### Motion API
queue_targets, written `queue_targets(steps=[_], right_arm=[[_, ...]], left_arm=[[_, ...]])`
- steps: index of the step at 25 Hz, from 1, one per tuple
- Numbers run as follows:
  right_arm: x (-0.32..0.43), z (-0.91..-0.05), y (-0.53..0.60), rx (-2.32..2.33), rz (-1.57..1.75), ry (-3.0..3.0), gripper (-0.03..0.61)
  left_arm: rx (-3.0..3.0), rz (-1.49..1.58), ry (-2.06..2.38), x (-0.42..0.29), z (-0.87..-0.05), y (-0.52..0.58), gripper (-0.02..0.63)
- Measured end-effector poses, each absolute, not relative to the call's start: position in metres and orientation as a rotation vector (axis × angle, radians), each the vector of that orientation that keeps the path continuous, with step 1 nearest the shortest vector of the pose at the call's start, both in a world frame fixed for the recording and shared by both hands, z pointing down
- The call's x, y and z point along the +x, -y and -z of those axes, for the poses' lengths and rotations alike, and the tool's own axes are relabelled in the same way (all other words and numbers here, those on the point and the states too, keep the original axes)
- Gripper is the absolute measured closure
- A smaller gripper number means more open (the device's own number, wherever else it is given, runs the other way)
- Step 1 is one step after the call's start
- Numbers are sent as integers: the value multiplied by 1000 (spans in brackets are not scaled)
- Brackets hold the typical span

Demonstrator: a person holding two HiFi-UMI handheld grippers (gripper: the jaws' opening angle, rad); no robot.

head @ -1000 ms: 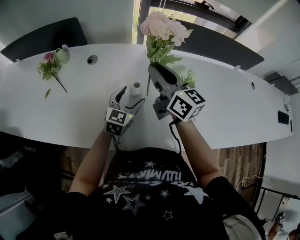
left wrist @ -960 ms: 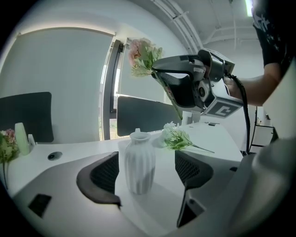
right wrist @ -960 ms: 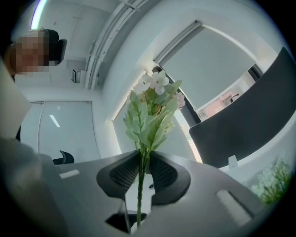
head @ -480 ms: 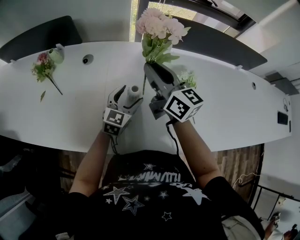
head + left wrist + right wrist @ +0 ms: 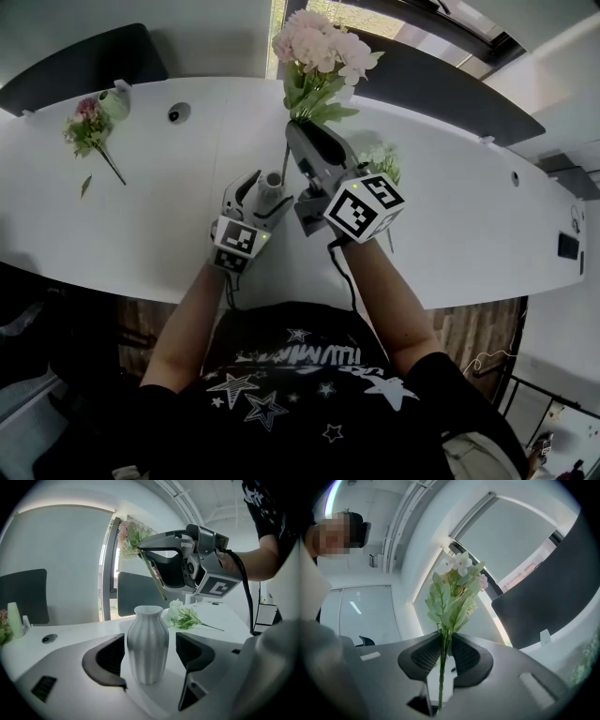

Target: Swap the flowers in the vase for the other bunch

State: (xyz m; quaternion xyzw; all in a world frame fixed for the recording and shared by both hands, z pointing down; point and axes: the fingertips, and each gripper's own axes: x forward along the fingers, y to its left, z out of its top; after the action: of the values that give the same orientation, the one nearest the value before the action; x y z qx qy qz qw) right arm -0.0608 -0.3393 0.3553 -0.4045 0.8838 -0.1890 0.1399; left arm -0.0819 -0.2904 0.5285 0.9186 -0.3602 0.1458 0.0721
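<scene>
Stems of the pale pink bunch [image 5: 323, 56] are clenched in the right claw [image 5: 298, 131], whose jaws are pressed together on them with the blooms and green leaves rising above the pads. From the right gripper view, the right claw [image 5: 444, 644] has the pink bunch [image 5: 452, 597] running straight up between its ribbed pads, and the thin stems continue down past the jaws. This claw is raised over the white surface [image 5: 169, 216], on the far side of the vase.

The white ribbed vase [image 5: 273, 180] stands upright and empty on the surface, between the jaws of the left claw [image 5: 265, 192]. In the left gripper view, the vase [image 5: 147, 641] sits in the gap of the left claw [image 5: 150, 651]. The jaw on the picture's left is close against the vase's side, while a clear gap shows between the vase and the other jaw, so this claw is released around the vase, not pressing on it.

From that same view the pink bunch [image 5: 133, 534] hangs up and behind the vase. Its stem ends are above the mouth and a little to the right of it, not inside.

A white bunch [image 5: 380, 159] lies on the surface just beyond the right claw, beside the vase [image 5: 185, 617]. Another, darker pink bunch [image 5: 91, 131] lies well apart at the surface's far left end.
</scene>
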Motion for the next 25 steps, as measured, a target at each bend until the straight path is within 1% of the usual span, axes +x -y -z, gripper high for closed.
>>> queue_targets(steps=[2, 3, 5, 15, 20, 25], right_arm=[[-61, -356, 340, -1161, 550, -2558, 512], [-61, -356, 340, -1157, 550, -2563, 512], [-60, -356, 341, -1150, 546, -2568, 512], [-57, -371, 350, -1176, 582, -2515, 511], [-61, -375, 346, -1099, 596, -2577, 511], [-76, -404, 323, -971, 606, -2733, 509]], left_arm=[[2750, -439, 1113, -83, -527, 290, 284], [2747, -438, 1124, -83, -526, 290, 314], [2741, -449, 1127, -81, -526, 289, 331], [2745, -448, 1117, -82, -524, 289, 336], [2747, -459, 1104, -79, -513, 296, 336], [2746, -441, 1100, -81, -527, 289, 336]])
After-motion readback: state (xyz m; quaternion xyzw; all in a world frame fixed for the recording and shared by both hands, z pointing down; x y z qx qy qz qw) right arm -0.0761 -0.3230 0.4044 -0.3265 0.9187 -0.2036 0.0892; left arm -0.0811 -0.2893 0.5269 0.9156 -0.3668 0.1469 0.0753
